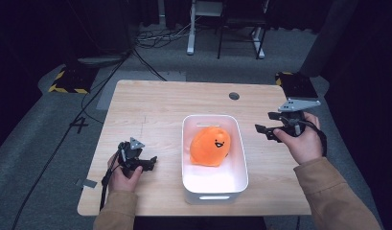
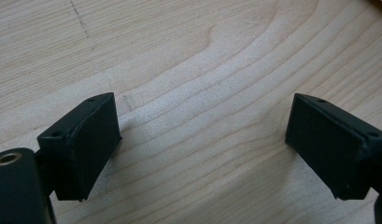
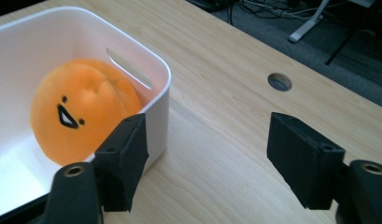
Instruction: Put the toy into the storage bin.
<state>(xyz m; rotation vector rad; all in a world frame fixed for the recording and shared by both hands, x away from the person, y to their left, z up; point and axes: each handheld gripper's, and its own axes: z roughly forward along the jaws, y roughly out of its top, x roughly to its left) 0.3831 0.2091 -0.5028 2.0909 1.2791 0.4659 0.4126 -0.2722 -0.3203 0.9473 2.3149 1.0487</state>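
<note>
A: Lying inside the white bin point(image 1: 238, 143), the orange plush toy point(image 1: 210, 146) rests toward the bin's far end, its printed smiling face turned to the bin's right wall. The right gripper view shows the toy point(image 3: 81, 109) leaning against the bin's slotted end wall point(image 3: 146, 70).

B: And the grippers, relative to the bin?

A: The left gripper point(image 1: 146, 162) sits low over the wooden table point(image 1: 150, 105), well to the left of the bin, near its front half. Its jaws stand wide apart with bare tabletop point(image 2: 198, 93) between them. The right gripper point(image 1: 263, 130) is held just to the right of the bin, level with its far end, above the table.

B: Does the right gripper hold anything?

A: No. Its jaws are spread, nothing lies between them, and one jaw shows just outside the bin's corner. A round cable hole point(image 3: 279, 81) sits in the table beyond the bin's far right corner.
</note>
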